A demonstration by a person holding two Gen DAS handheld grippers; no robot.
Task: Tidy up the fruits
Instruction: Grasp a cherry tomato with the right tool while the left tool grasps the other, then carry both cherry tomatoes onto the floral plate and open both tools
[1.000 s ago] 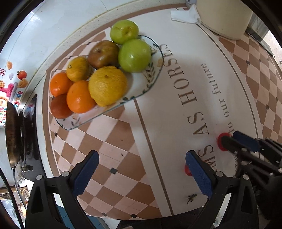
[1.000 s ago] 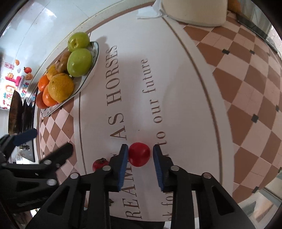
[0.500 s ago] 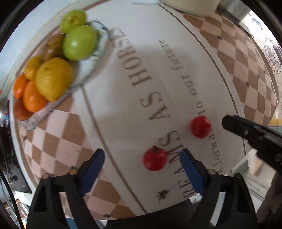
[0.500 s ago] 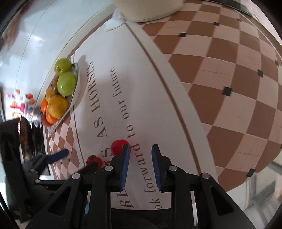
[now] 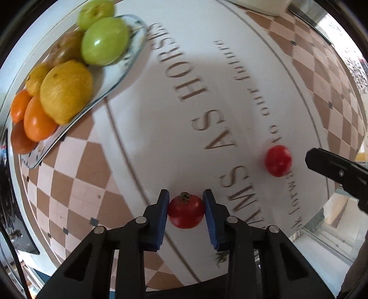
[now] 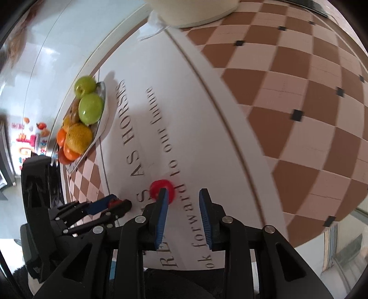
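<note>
My left gripper [image 5: 185, 210] is shut on a small red fruit with a dry stem [image 5: 185, 214] on the white tablecloth. It also shows in the right wrist view [image 6: 110, 204], with a bit of that fruit [image 6: 112, 203] between its pads. A second red fruit [image 5: 277, 160] lies loose to the right; in the right wrist view this fruit [image 6: 161, 186] sits just beyond the left fingertip. My right gripper [image 6: 184, 202] is open and empty, beside it. A glass plate [image 5: 124, 66] at the upper left holds green apples, oranges and a large yellow citrus.
A cream container [image 6: 191, 11] and a white cloth [image 6: 154, 27] stand at the far end of the table. The table's near edge [image 5: 296, 232] runs close under both grippers. A black stove [image 5: 9, 207] lies at the far left.
My left gripper has swung from the plate to the stemmed red fruit and closed on it. My right gripper let go of the other red fruit and moved right of it.
</note>
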